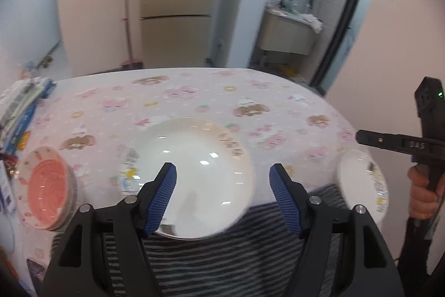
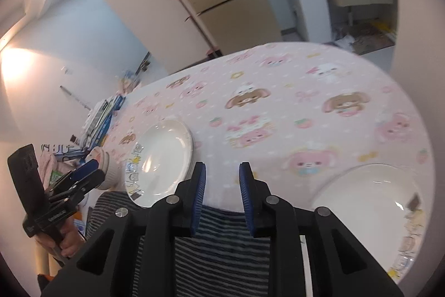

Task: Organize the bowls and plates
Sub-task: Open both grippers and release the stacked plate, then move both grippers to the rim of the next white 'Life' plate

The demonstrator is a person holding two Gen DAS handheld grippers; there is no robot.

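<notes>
On the table point(image 1: 211, 91), near its front edge — ridged bowl point(image 1: 48, 189) left, plate point(image 1: 194, 174) centre, second plate point(image 1: 361, 183) right.

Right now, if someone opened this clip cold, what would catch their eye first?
Probably the large white plate at the near edge of the pink cartoon tablecloth, seen between the open left gripper fingers, which hold nothing. Left of it sits a small pink bowl; to its right, a second white dish near the right gripper, also empty. A beige fridge stands behind the table.
</notes>
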